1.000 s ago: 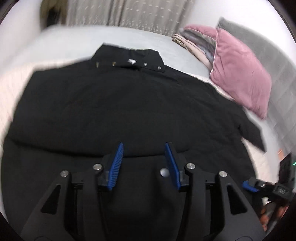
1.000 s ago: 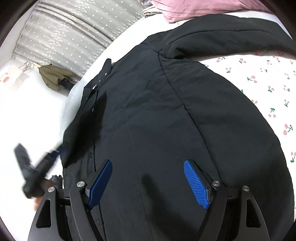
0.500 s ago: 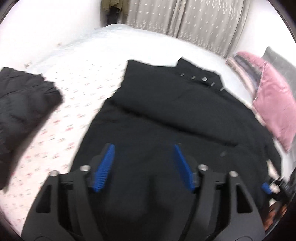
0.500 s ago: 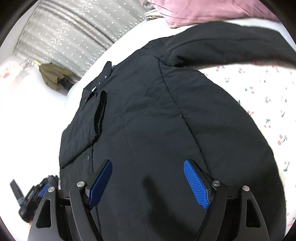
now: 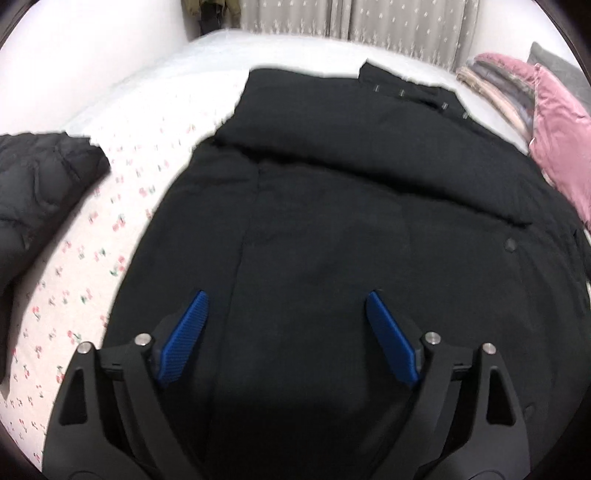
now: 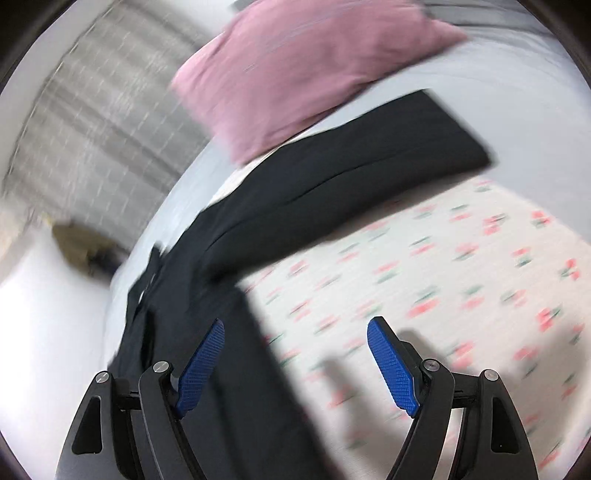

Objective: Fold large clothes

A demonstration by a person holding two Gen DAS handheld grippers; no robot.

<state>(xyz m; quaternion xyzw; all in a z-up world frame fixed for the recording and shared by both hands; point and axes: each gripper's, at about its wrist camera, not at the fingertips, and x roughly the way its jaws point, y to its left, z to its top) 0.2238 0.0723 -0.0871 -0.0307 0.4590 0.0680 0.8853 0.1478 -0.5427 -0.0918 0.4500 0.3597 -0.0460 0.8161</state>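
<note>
A large black jacket [image 5: 351, 206] lies spread on the bed, collar with metal snaps at the far end. Its left sleeve is folded across the chest. My left gripper [image 5: 286, 301] is open and empty above the jacket's lower body. In the blurred right wrist view the jacket's right sleeve [image 6: 351, 158] stretches out toward the pillow. My right gripper [image 6: 295, 328] is open and empty, over the jacket's right edge and the sheet.
The bed has a white sheet with a cherry print [image 6: 461, 277]. A pink pillow [image 6: 295, 70] and folded clothes [image 5: 491, 85] lie at the head. Another dark padded garment [image 5: 33, 184] lies at the left. Grey curtains [image 5: 388, 26] hang behind.
My left gripper has opened wider and turned left, away from the pillow side. My right gripper has swung quickly right, from over the jacket's body to its right edge and outstretched sleeve.
</note>
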